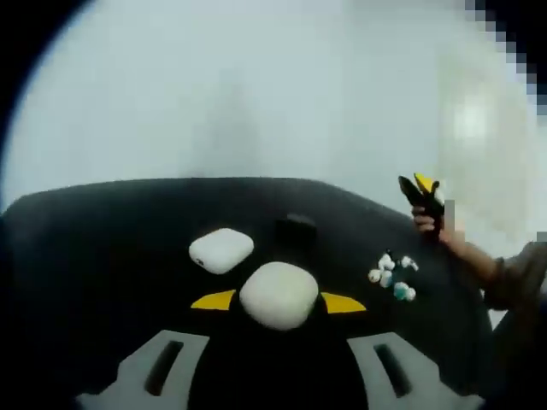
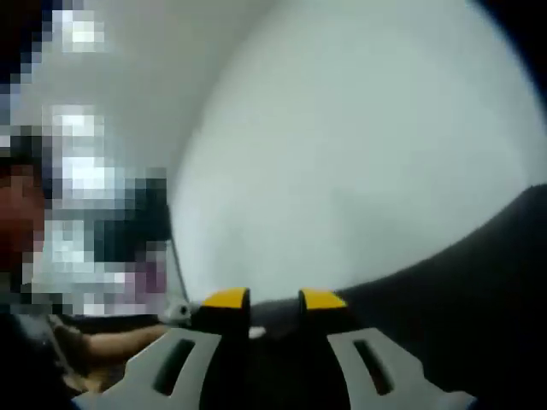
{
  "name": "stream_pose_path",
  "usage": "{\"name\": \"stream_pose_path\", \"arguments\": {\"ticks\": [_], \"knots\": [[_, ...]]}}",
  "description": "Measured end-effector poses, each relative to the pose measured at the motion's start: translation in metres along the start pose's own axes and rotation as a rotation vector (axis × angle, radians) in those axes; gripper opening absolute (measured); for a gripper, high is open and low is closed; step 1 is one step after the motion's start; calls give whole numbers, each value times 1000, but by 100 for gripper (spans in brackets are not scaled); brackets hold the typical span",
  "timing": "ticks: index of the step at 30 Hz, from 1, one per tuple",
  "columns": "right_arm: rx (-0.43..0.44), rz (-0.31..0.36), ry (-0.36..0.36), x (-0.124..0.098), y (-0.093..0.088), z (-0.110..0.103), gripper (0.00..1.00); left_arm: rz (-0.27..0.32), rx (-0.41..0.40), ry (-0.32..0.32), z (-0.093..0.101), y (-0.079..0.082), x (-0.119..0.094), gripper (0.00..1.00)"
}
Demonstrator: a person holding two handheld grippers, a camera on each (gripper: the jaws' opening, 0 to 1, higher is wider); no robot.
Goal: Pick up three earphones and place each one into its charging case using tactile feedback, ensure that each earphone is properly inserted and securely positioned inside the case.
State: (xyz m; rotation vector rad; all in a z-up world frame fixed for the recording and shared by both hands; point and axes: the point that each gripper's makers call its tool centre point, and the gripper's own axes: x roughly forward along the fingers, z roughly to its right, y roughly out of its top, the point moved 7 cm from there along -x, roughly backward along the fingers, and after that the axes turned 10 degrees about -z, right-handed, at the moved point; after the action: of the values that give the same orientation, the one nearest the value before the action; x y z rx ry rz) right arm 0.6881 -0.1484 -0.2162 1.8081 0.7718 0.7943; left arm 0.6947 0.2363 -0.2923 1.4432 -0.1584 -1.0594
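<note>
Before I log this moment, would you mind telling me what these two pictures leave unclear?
- Small white and teal earphones, left gripper view: too small and blurred to count.
- Dark boxy object behind the two rounded white cases, left gripper view: blurred against the black tabletop, unidentifiable.
- Nearer white case, left gripper view: sits between the left tongs; contact unclear.
- Right tongs, right gripper view: a small white speck sits between the tips; blur hides what it is.
</note>
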Motion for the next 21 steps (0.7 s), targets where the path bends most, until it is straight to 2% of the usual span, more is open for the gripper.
{"name": "stream_pose_path", "arguments": {"ticks": [2,5,8,12,16,18,19,21], "knots": [[-5,-14,-6,-1,-2,1,24,-13,33,11,1,2,0,33],[-7,-26,-16,-1,-4,3,24,-28,33,23,3,4,0,33],[-1,-34,-28,-2,-4,7,24,-40,86,47,6,6,0,32],[14,-36,-23,-3,-6,6,24,-44,91,57,7,6,-1,32],[-8,-40,-11,-2,-5,-1,24,-26,85,45,6,4,-1,33],[-4,-39,-8,-1,-5,-1,24,-14,123,70,3,5,1,40],[-3,-40,-5,0,-5,-1,24,0,156,99,0,8,3,48],[-8,-44,0,2,-6,-5,24,24,143,82,0,11,7,51]]}}
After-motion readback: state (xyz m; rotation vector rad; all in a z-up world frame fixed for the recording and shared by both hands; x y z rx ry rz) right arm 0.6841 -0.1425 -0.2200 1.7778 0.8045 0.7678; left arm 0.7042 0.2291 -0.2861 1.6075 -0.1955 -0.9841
